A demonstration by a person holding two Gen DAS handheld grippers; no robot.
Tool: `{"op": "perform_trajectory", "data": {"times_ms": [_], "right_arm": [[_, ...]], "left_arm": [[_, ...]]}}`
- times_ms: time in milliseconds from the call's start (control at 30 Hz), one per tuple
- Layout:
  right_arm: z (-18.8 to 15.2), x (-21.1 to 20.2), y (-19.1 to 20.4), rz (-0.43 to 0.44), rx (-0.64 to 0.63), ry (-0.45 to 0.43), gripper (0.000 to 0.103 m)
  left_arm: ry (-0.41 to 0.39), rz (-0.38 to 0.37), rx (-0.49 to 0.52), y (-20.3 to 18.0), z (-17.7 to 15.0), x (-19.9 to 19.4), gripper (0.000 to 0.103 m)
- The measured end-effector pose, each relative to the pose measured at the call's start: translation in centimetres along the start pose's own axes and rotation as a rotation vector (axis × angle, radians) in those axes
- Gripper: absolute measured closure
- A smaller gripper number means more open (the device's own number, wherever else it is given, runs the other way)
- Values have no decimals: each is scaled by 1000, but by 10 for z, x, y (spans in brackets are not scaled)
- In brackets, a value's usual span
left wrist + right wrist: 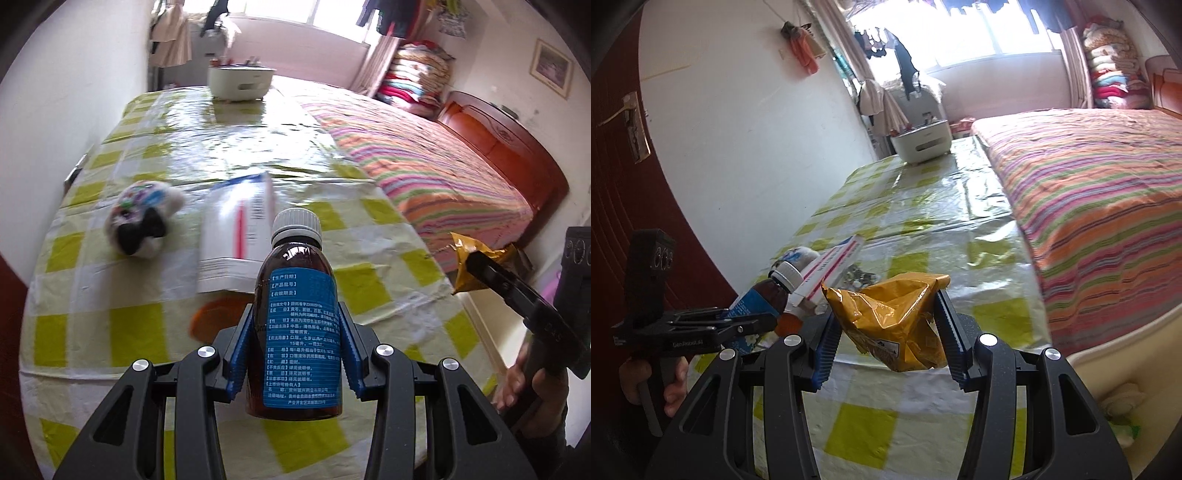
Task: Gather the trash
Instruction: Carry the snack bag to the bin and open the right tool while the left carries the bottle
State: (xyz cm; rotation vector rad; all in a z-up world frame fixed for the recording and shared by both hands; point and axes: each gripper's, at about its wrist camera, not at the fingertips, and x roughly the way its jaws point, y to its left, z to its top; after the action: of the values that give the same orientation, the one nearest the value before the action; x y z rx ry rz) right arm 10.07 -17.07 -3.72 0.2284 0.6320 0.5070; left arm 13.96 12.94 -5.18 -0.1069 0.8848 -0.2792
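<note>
Jaws clamped both sides: your left gripper [295, 328] pinches brown glass medicine bottle with blue label [295, 332], right gripper [886, 325] pinches crumpled gold foil wrapper [890, 317]. Both lifted above yellow-checked plastic tablecloth [110, 332]. Step: carry phase. Next: find bin, none visible; white carton [236, 240] remains.

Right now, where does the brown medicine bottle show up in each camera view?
Left wrist: brown medicine bottle bottom centre, clamped in the left gripper.
Right wrist: same bottle at left, tilted, in that gripper.
Shared landmark: white container at the table's far end.
</note>
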Motion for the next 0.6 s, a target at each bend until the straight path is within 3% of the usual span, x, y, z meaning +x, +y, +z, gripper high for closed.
{"op": "perform_trajectory", "data": {"times_ms": [600], "right_arm": [[-5,-69,-68,-161,87,-112,54]], "left_arm": [[44,-179,181,-112,0,33,62]]}}
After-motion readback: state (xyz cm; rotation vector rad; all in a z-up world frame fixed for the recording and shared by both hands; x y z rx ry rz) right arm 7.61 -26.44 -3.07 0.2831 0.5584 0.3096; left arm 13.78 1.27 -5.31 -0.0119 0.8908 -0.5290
